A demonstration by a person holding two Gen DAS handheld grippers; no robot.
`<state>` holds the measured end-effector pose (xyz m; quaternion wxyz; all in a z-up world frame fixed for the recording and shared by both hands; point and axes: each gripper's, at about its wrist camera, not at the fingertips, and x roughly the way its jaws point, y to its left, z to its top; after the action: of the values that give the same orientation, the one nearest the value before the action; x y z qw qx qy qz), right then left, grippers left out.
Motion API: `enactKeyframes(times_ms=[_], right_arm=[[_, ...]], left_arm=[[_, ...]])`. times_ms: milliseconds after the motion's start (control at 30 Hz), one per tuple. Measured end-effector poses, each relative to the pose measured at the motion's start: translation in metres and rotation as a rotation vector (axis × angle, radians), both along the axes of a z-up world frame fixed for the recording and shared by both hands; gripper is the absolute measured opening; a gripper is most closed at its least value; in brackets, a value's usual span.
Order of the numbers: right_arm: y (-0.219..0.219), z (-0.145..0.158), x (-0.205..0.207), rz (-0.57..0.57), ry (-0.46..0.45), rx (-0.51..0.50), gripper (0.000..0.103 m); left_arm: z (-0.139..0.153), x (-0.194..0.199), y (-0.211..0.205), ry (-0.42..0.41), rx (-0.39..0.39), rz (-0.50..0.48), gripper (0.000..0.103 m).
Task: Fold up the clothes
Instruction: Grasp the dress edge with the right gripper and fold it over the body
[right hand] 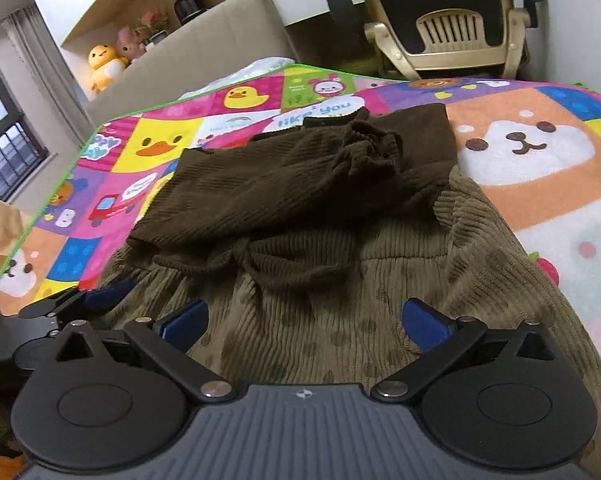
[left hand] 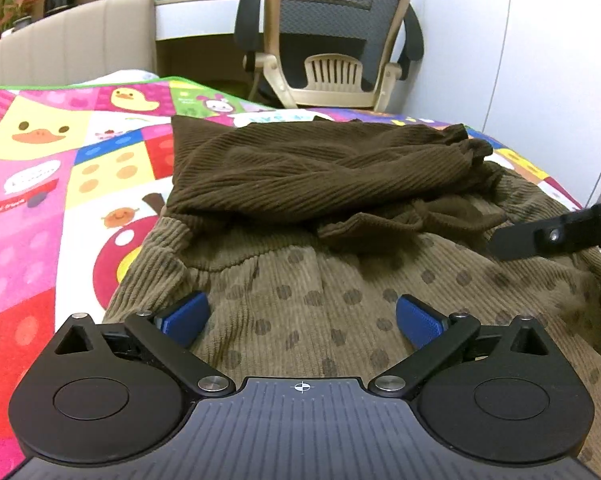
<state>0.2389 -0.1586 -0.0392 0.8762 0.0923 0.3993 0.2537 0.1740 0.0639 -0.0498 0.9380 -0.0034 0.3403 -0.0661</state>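
Observation:
An olive corduroy garment with dark dots (left hand: 300, 312) lies on a colourful cartoon mat (left hand: 40, 208); it also shows in the right wrist view (right hand: 380, 304). A dark brown ribbed garment (left hand: 300, 168) lies bunched over its far part, seen also in the right wrist view (right hand: 292, 184). My left gripper (left hand: 302, 318) is open just above the dotted fabric, holding nothing. My right gripper (right hand: 306, 322) is open above the same fabric, empty. The right gripper's finger shows at the right edge of the left wrist view (left hand: 556, 236); the left gripper shows at the left of the right wrist view (right hand: 60, 308).
An office chair (left hand: 332, 36) and a white desk (left hand: 196, 16) stand beyond the mat's far edge. A beige headboard (left hand: 68, 36) lies at far left, with plush toys (right hand: 108, 60) on a ledge. A white wall (left hand: 540, 40) is at right.

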Motion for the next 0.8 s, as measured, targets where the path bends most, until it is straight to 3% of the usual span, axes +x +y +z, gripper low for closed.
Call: enactKeyframes(times_ms=[133, 233, 300, 367, 467, 533, 567, 600, 633, 700, 800], right_arm=[[0.014, 0.002, -0.001, 0.031, -0.025, -0.096, 0.103], [0.012, 0.026, -0.006, 0.102, -0.150, -0.080, 0.103], [0.008, 0.047, 0.000, 0.090, -0.256, -0.095, 0.103], [0.003, 0.060, 0.023, 0.053, -0.282, -0.085, 0.101], [0.002, 0.055, 0.070, 0.009, -0.224, -0.068, 0.078], [0.005, 0.040, 0.097, 0.006, -0.148, -0.062, 0.073], [0.008, 0.029, 0.108, 0.018, -0.098, -0.059, 0.066], [0.012, 0.020, 0.112, 0.037, -0.056, -0.050, 0.056], [0.016, 0.012, 0.116, 0.057, -0.015, -0.039, 0.032], [0.023, 0.023, 0.109, 0.069, -0.121, -0.098, 0.023], [0.030, 0.041, 0.101, 0.069, -0.293, -0.203, 0.021]], left_arm=[[0.000, 0.000, -0.001, 0.005, 0.005, -0.003, 0.103], [0.002, 0.002, 0.000, 0.020, -0.003, -0.010, 0.103], [0.011, 0.001, 0.005, 0.049, -0.037, -0.036, 0.103], [0.025, -0.002, 0.010, 0.050, -0.092, -0.082, 0.103], [0.059, 0.002, 0.022, -0.033, -0.155, -0.117, 0.103], [0.078, 0.014, 0.033, -0.084, -0.193, -0.085, 0.103], [0.086, 0.021, 0.038, -0.108, -0.211, -0.064, 0.103], [0.094, 0.028, 0.044, -0.133, -0.225, -0.041, 0.103], [0.100, 0.035, 0.050, -0.153, -0.235, -0.018, 0.103], [0.107, 0.048, 0.059, -0.171, -0.265, 0.009, 0.103], [0.108, 0.069, 0.067, -0.159, -0.323, 0.019, 0.103]])
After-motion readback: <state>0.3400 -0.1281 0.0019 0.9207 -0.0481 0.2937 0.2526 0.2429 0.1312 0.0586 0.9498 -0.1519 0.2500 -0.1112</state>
